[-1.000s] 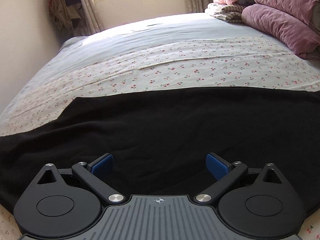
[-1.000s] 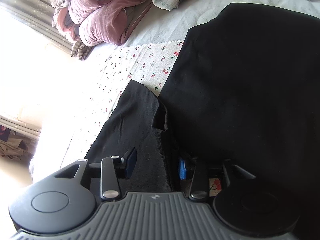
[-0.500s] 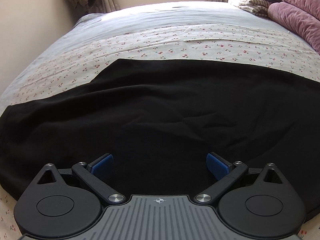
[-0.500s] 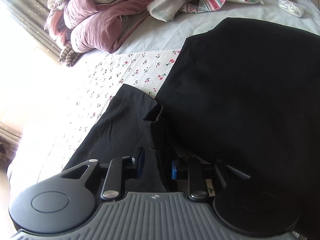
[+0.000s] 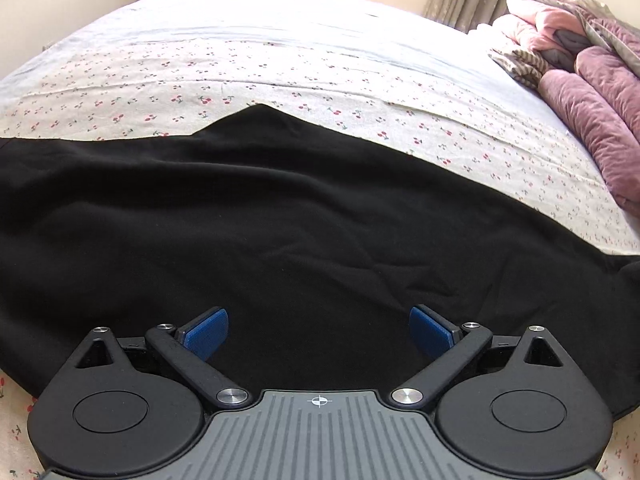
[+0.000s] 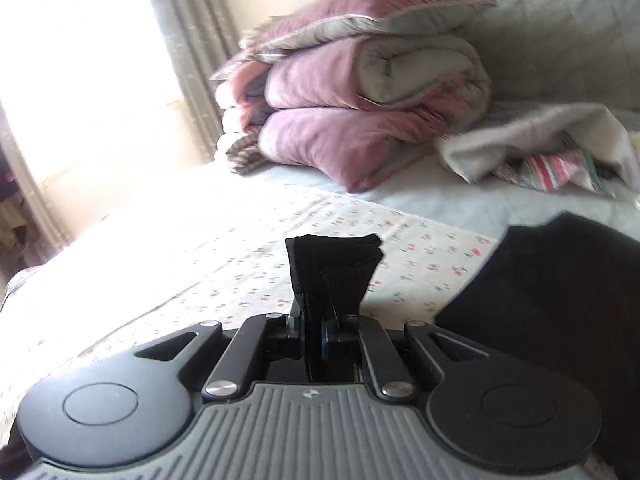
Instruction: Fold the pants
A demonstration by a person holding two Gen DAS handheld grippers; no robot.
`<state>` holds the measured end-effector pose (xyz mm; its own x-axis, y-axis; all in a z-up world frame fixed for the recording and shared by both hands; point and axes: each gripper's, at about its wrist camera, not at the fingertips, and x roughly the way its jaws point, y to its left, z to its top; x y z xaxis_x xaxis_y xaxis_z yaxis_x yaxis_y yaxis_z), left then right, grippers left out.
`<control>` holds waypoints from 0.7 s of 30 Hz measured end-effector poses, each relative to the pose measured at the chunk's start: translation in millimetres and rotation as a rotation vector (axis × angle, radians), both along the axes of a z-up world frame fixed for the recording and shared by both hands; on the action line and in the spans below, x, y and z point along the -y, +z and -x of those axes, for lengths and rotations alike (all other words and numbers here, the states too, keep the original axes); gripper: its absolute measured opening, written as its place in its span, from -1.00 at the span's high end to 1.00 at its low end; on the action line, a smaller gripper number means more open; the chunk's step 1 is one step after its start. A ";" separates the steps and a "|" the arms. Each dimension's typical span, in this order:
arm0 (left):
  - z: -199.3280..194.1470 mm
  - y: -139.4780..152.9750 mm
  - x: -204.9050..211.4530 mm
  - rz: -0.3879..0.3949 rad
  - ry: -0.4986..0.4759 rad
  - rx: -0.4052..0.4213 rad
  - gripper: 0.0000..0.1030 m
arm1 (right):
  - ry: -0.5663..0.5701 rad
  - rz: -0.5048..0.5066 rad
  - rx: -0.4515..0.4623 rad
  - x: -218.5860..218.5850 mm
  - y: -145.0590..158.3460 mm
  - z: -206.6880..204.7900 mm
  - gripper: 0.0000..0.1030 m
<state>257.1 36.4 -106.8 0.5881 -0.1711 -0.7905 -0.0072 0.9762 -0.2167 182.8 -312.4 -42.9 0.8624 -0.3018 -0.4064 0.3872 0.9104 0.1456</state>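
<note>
The black pants (image 5: 280,220) lie spread across the cherry-print sheet (image 5: 200,92) in the left wrist view. My left gripper (image 5: 319,330) is open, its blue pads wide apart just above the black fabric, holding nothing. In the right wrist view my right gripper (image 6: 314,338) is shut on a bunched edge of the pants (image 6: 332,272), which sticks up between the pads, lifted above the bed. More black pants fabric (image 6: 552,304) lies at the right.
A stack of folded pink and purple quilts (image 6: 360,92) sits at the head of the bed, also in the left wrist view (image 5: 592,92). A grey blanket with striped cloth (image 6: 540,152) lies beside it. A bright window with curtains (image 6: 80,60) is at the left.
My right gripper closed on the pants edge and lifted it, tilting up toward the quilts. My left gripper shifted over the pants, staying open.
</note>
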 end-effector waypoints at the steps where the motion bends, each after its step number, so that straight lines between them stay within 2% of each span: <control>1: 0.1 4.5 -8.4 0.016 0.008 0.014 -0.53 | 0.134 0.135 0.002 -42.6 -2.8 -7.0 1.00; 2: -1.1 7.2 -16.0 0.027 0.014 0.017 -0.42 | 0.251 0.255 -0.010 -80.9 -8.7 -11.1 1.00; 3: -4.0 8.0 -24.2 0.047 0.023 0.011 -0.42 | 0.382 0.365 -0.039 -122.7 -21.6 -13.2 1.00; 4: -6.7 7.1 -32.2 0.083 0.035 0.001 -0.42 | 0.498 0.432 -0.089 -158.1 -37.1 -14.0 1.00; 6: -15.3 -1.9 -49.3 0.194 0.062 -0.047 -0.42 | 0.704 0.503 -0.200 -217.8 -74.3 -9.7 1.00; 8: -21.6 -12.9 -60.3 0.265 0.084 -0.103 -0.42 | 0.823 0.560 -0.285 -254.7 -106.6 -0.5 1.00; 10: -24.8 -20.2 -67.6 0.302 0.102 -0.144 -0.42 | 0.827 0.592 -0.275 -271.9 -116.9 8.6 1.00; 12: -25.5 -19.2 -68.5 0.324 0.079 -0.143 -0.42 | 0.825 0.581 -0.274 -275.2 -110.0 10.0 1.00; 15: -26.6 -14.3 -63.0 0.319 0.009 -0.129 -0.45 | 0.802 0.471 -0.264 -262.9 -93.3 7.1 1.00; 17: -27.7 -12.2 -59.6 0.297 -0.020 -0.134 -0.46 | 0.796 0.442 -0.251 -255.3 -85.1 6.0 1.00; 19: -29.1 -12.3 -61.0 0.288 0.008 -0.147 -0.46 | 0.769 0.395 -0.250 -246.5 -75.7 5.3 1.00; 21: -32.0 -11.4 -70.7 0.322 0.048 -0.157 -0.46 | 0.701 0.271 -0.240 -224.2 -60.4 -0.4 1.00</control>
